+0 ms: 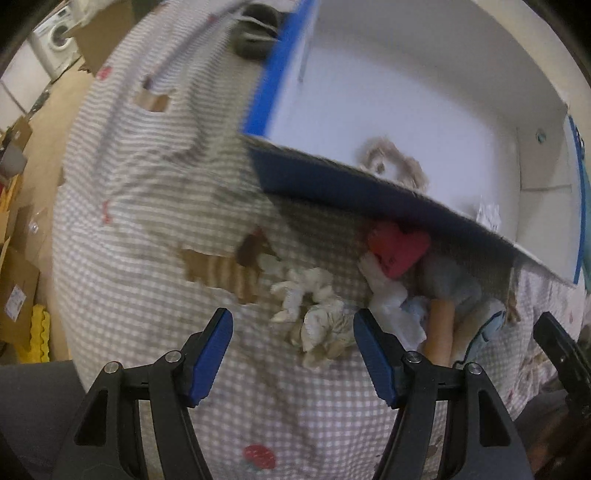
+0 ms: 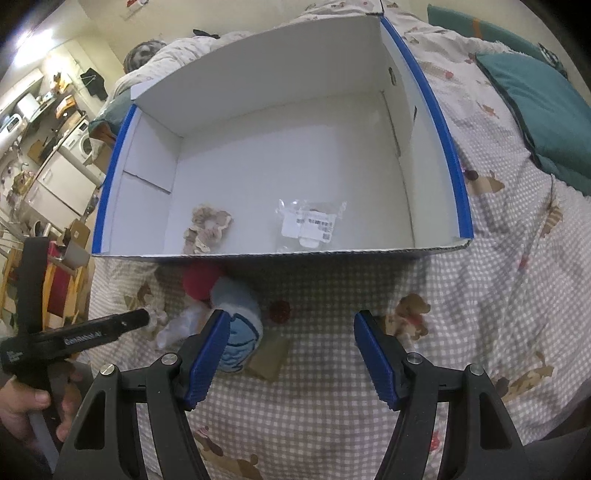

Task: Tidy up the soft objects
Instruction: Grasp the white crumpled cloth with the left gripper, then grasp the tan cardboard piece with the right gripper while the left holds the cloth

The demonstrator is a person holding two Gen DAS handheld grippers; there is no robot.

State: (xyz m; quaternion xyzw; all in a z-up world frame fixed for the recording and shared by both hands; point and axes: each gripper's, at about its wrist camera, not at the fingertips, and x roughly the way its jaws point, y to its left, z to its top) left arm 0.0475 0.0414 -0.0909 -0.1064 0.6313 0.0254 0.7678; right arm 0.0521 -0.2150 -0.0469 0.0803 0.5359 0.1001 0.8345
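A blue box with a white inside (image 2: 448, 155) stands on the checked bedspread; it also shows in the left wrist view (image 1: 332, 184). Inside lie a beige frilly scrunchie (image 2: 207, 227) and a clear plastic packet (image 2: 310, 221). A pile of soft things lies in front of the box: a cream striped cloth (image 1: 321, 325), a red plush (image 1: 397, 251), white fabric (image 1: 391, 306) and a light blue plush (image 2: 240, 328). My left gripper (image 1: 293, 354) is open just before the cream cloth. My right gripper (image 2: 291, 354) is open and empty, its left finger beside the blue plush.
The checked bedspread (image 2: 480, 295) with dog prints covers the bed. A teal pillow (image 2: 539, 107) lies at the far right. A dark grey soft item (image 1: 255, 35) lies behind the box. A washing machine (image 1: 55, 40) and cardboard boxes (image 1: 14, 291) stand left of the bed.
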